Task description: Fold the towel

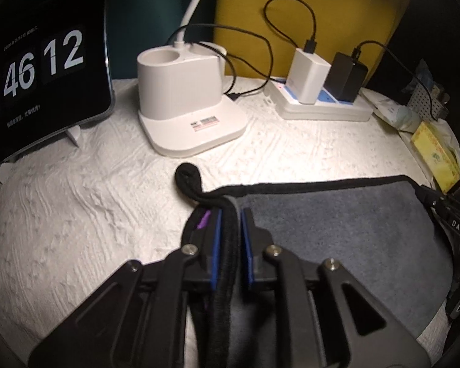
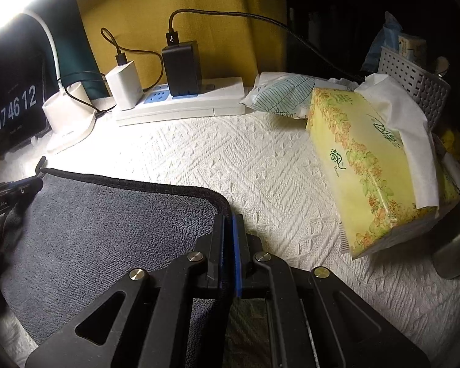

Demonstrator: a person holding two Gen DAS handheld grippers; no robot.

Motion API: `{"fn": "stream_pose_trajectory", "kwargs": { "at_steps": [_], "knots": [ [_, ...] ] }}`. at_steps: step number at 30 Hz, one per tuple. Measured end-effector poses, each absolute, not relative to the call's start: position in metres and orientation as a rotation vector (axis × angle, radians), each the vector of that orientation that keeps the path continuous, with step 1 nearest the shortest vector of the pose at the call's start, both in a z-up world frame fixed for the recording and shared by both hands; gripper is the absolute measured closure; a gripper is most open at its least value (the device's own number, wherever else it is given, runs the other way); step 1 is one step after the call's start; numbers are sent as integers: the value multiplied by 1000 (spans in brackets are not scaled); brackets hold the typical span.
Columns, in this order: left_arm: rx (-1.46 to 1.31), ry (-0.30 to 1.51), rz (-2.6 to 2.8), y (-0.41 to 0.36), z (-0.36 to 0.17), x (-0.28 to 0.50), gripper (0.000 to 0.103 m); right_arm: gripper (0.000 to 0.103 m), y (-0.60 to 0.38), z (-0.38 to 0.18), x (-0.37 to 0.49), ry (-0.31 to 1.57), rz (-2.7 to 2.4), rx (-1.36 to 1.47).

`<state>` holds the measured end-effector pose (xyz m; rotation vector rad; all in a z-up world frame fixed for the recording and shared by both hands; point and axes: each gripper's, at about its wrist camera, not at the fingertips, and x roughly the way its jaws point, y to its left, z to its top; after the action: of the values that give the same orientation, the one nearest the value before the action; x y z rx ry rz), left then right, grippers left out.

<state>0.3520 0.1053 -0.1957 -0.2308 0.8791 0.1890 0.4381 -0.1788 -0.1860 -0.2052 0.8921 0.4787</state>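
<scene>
White embossed table cover (image 2: 260, 165) fills both views, its near edge cut off by the gripper frames. On it lies the grey towel (image 2: 107, 230) with black piping, one of them, its lower part hidden under the black linkages. Left gripper (image 1: 230, 214) is clamped on the towel's left corner, a bunched black hem between the blue pads and a loop sticking out ahead. Right gripper (image 2: 228, 217) is pinched tight on the right corner, only the hem's edge showing. Behind: one tissue pack (image 2: 374, 171), Chinese lettering on it, too small to read surely. One power strip (image 2: 184, 101) carrying two chargers, white and black. One white lamp base (image 1: 181, 92), its label unreadable. Clock screen (image 1: 43, 61) reads 17 46 12, its left edge cut off.
</scene>
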Motion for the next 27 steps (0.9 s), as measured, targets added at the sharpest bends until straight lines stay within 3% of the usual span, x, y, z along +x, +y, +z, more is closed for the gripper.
{"fn": "stream_pose_trajectory", "kwargs": {
  "at_steps": [8, 11, 12, 13, 27],
  "knots": [
    [-239, 891, 208, 107, -195, 353, 80, 94, -178, -187, 437, 897, 471, -214],
    [-233, 887, 231, 107, -193, 349, 61, 91, -178, -187, 436, 899, 467, -218],
    [-234, 886, 238, 108, -192, 348, 44, 90, -178, -187, 437, 901, 462, -219],
    [-240, 884, 242, 110, -192, 346, 39, 87, -178, -187, 437, 902, 457, -220],
    [-259, 891, 250, 113, -193, 328, 38, 70, -180, -182, 428, 917, 436, -236]
  ]
}}
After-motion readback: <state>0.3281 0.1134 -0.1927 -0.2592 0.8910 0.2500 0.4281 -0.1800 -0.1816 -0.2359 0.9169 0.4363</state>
